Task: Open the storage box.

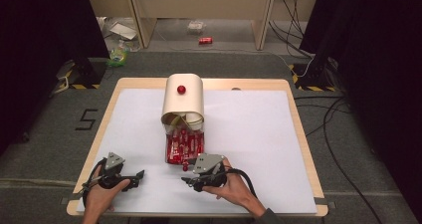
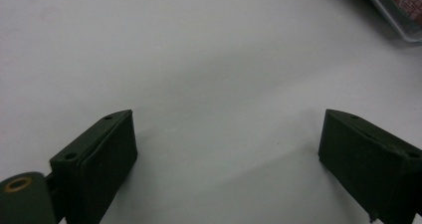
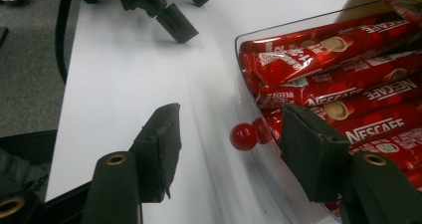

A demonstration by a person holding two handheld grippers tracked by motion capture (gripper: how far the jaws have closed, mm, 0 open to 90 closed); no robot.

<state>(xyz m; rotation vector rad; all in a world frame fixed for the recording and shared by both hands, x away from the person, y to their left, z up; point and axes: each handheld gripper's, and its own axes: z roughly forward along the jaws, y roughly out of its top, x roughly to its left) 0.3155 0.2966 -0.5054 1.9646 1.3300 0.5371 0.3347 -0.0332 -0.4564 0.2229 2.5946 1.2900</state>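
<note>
1. Grey carpet and dark curtains surround a wooden counter (image 1: 298,134) covered by a white sheet.
2. Mid-counter stands a cream roll-top box (image 1: 183,100) with a red knob on its lid; from under it a clear drawer (image 1: 184,148) juts toward the person, packed with red coffee sticks (image 3: 348,84) lying along the drawer's length.
3. Of the two, the right gripper (image 1: 191,175) is nearer, just before the drawer's front; its fingers (image 3: 160,149) stand apart, grasping nothing.
4. Off to the left, well apart from the drawer, the left gripper (image 1: 135,176) rests with fingers (image 2: 107,157) released over bare sheet.
5. Smallest is the drawer's red pull knob (image 3: 243,136): the right gripper view shows it straight ahead between the fingers, untouched, so the coming grasp likely needs a short advance. The high view barely shows it.
</note>
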